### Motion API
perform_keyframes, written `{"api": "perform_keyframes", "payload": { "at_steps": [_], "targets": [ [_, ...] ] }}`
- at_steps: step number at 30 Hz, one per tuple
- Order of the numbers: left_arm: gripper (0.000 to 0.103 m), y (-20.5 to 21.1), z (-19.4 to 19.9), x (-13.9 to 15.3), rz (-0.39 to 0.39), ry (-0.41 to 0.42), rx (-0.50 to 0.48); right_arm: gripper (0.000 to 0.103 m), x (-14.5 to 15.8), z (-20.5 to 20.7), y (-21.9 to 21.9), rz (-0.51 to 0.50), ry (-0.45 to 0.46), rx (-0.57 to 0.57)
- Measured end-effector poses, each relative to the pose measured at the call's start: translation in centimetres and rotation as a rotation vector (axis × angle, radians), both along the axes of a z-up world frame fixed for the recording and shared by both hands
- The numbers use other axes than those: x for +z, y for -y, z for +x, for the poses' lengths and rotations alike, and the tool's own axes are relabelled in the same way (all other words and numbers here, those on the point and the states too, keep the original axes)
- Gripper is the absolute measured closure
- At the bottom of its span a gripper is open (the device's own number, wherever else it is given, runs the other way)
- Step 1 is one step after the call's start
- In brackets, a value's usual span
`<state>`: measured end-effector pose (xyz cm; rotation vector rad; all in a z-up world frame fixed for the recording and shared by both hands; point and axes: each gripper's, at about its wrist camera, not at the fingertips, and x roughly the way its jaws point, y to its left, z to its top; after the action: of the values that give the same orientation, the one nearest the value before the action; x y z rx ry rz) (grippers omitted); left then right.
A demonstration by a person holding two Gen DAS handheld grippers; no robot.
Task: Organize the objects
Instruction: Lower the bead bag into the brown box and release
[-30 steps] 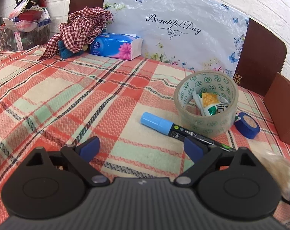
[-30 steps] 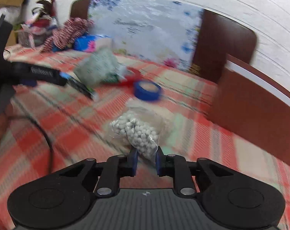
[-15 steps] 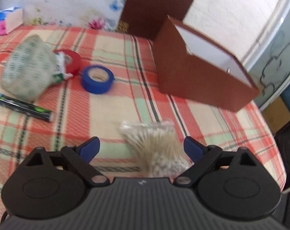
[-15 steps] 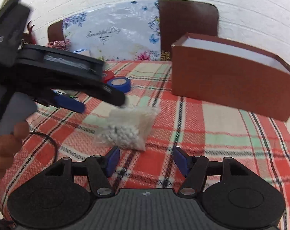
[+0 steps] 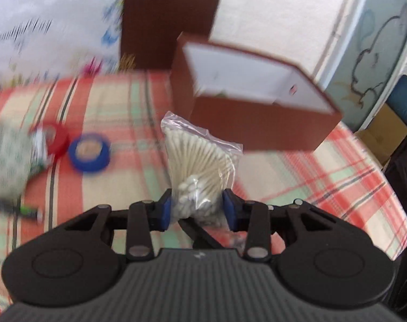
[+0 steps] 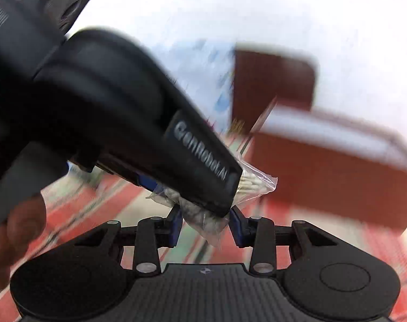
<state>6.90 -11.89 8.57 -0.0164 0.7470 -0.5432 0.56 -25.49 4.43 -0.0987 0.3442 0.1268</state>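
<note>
A clear bag of cotton swabs [image 5: 203,158] hangs in the air in front of the brown box [image 5: 257,131]. My left gripper [image 5: 198,209] is closing on the bag's lower end, and both blue pads press it. In the right wrist view the left gripper's finger [image 6: 203,161] crosses the picture, with the bag [image 6: 254,185] sticking out past its tip. The bag's loose end hangs between the fingers of my right gripper [image 6: 206,225]. Its jaws are closing, but the pads stand apart from the plastic.
A blue tape roll [image 5: 89,153], a red roll [image 5: 55,139], a patterned clear tape roll [image 5: 7,161] and a marker [image 5: 15,206] lie on the plaid cloth at the left. The box [image 6: 324,182] is white inside. A hand [image 6: 20,228] shows at the left.
My left gripper swung right from the tape and marker to the swab bag, shut on it and lifted it. My right gripper let go of the bag, opened wide, then narrowed again.
</note>
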Motion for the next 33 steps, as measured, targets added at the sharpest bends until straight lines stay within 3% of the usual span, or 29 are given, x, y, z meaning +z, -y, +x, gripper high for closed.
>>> {"api": "perform_keyframes", "payload": {
  "at_steps": [4, 8, 10, 11, 12, 15, 20, 26, 29, 33],
  "targets": [
    [0.062, 3.4, 1.9, 3.2, -0.009, 0.123, -0.060, 0.065, 2.4, 1.7, 2.7, -0.001, 0.128, -0.083],
    [0.061, 6.9, 5.7, 4.3, 0.005, 0.160, -0.088, 0.064, 3.6, 5.7, 5.8, 0.018, 0.147, -0.144],
    [0.047, 8.4, 7.9, 4.2, 0.025, 0.166, -0.068, 0.058, 3.4, 7.9, 6.9, 0.012, 0.145, -0.168],
    [0.029, 9.0, 8.9, 3.8, 0.053, 0.171, -0.040, 0.051, 3.1, 9.3, 7.3, 0.003, 0.121, -0.184],
    [0.026, 9.5, 9.8, 3.4, 0.091, 0.176, 0.003, 0.043, 2.7, 10.5, 7.7, -0.002, 0.091, -0.207],
    [0.027, 9.4, 11.0, 1.9, 0.126, 0.124, 0.052, 0.043, 2.7, 11.1, 9.2, 0.076, 0.080, -0.231],
    [0.020, 8.4, 8.9, 1.7, 0.116, 0.136, 0.044, 0.038, 2.5, 8.6, 9.2, 0.106, 0.109, -0.261],
    [0.021, 7.5, 4.4, 1.9, 0.159, 0.176, 0.045, 0.036, 1.8, 2.9, 7.9, 0.095, 0.136, -0.300],
    [0.021, 6.3, 2.7, 0.9, 0.181, 0.159, 0.063, 0.036, 0.5, 1.2, 7.0, 0.061, 0.073, -0.282],
    [0.021, 4.5, 1.2, -0.9, 0.233, 0.117, 0.108, 0.036, -0.5, 0.5, 5.8, 0.110, -0.032, -0.252]
  ]
}}
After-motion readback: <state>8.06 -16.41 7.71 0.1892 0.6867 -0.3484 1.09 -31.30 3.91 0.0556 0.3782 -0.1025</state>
